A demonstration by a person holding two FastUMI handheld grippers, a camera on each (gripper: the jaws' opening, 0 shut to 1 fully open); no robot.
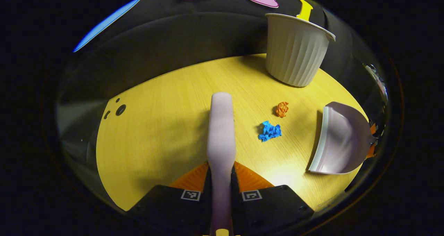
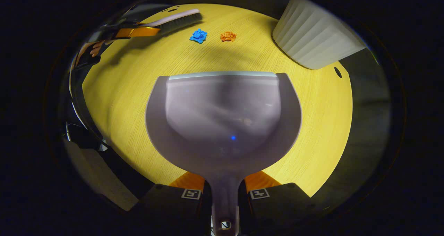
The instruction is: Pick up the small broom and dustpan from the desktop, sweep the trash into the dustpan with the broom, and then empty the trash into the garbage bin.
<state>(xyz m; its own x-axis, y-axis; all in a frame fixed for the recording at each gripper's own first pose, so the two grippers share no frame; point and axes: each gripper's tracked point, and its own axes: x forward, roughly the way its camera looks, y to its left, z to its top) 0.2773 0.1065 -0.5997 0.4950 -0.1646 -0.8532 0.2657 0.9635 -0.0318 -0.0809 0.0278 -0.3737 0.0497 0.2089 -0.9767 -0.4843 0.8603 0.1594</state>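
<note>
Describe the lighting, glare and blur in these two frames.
Left gripper view: the broom casts a broad shadow leftward over the table, with a glare patch beside the dustpan; fisheye bends the table edge. Right gripper view: the dustpan looks soft and smeared, and the paper scraps stay sharp.

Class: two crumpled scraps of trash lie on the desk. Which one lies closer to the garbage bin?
The orange scrap. It lies nearer the white ribbed garbage bin; the blue scrap lies farther off.
</note>
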